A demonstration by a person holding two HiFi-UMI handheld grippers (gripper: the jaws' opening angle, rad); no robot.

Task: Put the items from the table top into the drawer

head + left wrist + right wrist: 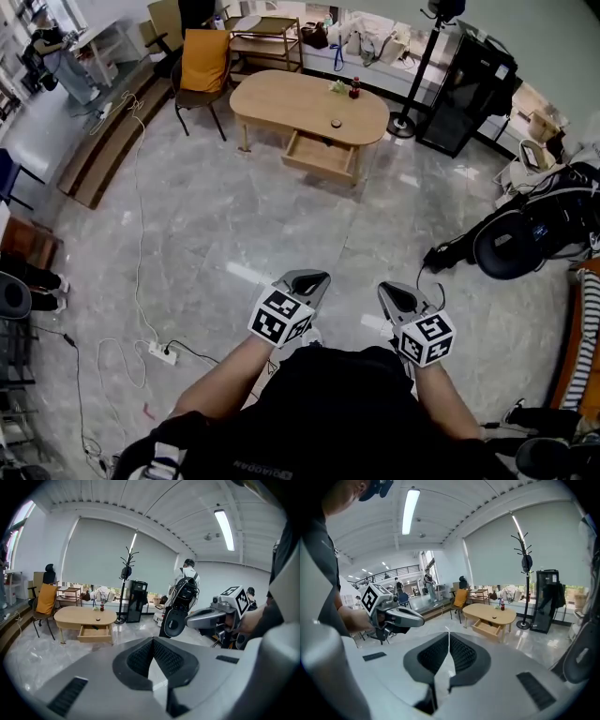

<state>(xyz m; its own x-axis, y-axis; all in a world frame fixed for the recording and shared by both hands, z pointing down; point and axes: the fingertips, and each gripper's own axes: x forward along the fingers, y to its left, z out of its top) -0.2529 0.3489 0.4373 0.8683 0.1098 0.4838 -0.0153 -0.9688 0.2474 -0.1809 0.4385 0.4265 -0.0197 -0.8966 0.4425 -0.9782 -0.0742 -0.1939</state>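
Note:
An oval wooden table (281,98) stands far off across the floor, with its drawer (321,156) pulled open at the front. On the top are a small red bottle (355,89), a green item (337,86) and a small dark round thing (336,123). My left gripper (311,279) and right gripper (392,294) are held close to my body, both shut and empty, far from the table. The left gripper view shows the table (70,616), its drawer (95,633) and the right gripper (206,618). The right gripper view shows the table (485,611) and the drawer (487,628).
A chair with an orange cushion (203,61) stands left of the table, with a wooden shelf (267,37) behind it. To the table's right are a coat stand (417,80) and a black cabinet (472,89). A power strip (161,353) and cables lie on the floor at left, black bags (525,239) at right.

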